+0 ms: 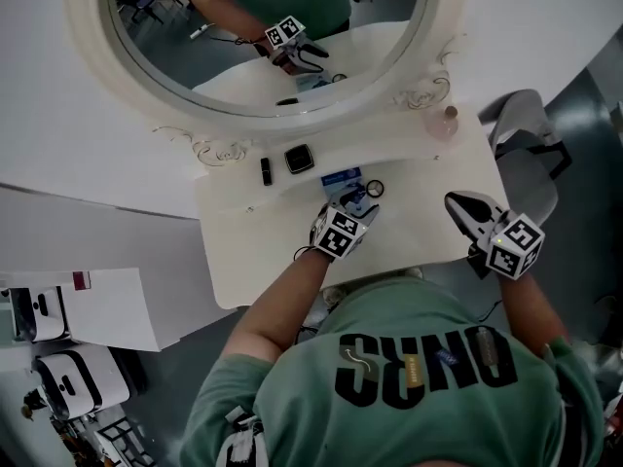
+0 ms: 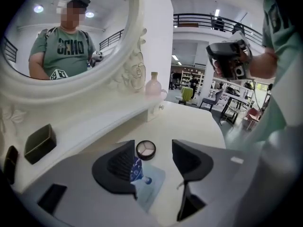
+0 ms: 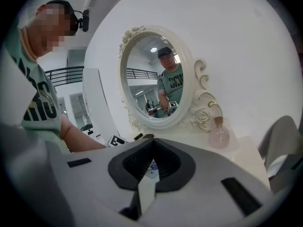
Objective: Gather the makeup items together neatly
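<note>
Below the carved oval mirror [image 1: 90, 52], on the smooth white surface [image 1: 253, 251], my left gripper [image 2: 152, 161] stands spread around a flat blue sachet [image 2: 147, 182]. A round three-shade compact [image 2: 146, 149] lies just mirrorward. Closer to the mirror lie a square black compact [image 1: 299, 159] and a slim black tube [image 1: 266, 171]. My right gripper [image 3: 151, 149] is pressed together, empty.

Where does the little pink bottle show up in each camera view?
Head view: pink bottle at upper right, just right of the mirror.
Left gripper view: bottle at upper middle, right of the mirror's frame.
Right gripper view: bottle right of centre, below the mirror.
Shared landmark: the ornate oval mirror.
</note>
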The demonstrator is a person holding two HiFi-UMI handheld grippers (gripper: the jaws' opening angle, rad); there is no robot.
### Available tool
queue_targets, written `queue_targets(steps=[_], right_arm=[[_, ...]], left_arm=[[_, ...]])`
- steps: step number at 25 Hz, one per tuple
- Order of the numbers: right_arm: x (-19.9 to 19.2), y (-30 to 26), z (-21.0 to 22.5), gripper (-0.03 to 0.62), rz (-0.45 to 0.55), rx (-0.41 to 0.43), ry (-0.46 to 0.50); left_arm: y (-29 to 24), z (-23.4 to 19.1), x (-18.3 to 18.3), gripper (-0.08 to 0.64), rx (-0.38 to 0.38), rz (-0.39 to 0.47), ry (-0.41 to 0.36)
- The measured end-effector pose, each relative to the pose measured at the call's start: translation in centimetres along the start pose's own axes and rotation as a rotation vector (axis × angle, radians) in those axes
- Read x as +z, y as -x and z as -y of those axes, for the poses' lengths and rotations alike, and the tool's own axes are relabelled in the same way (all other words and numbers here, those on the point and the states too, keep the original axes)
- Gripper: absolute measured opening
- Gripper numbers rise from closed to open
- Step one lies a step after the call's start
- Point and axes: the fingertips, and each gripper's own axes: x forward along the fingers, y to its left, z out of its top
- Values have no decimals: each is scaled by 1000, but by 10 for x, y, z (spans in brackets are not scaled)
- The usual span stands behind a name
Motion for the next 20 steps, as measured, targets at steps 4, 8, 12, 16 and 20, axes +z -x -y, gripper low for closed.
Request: queue_targets(steps=[4,8,12,16,20], right_arm=[[-8,36,21,-6,7,-75,-23],[-14,66,38,-6,15,-128,-40],[-19,82,47,-6,12,-155,-47],[-24,88,48,-6,9,-158,-46],[-21,86,44,-6,16,-151,-45]], left_arm=[[-44,-5,0,259,19,-73,-12],[-69,-17,-12,265,77,-156,46],[-81,-25,-26,265,120,-224,75],[-84,-18,-26,230,95,-223,69],[-71,-7,0,229,63,-155,61]])
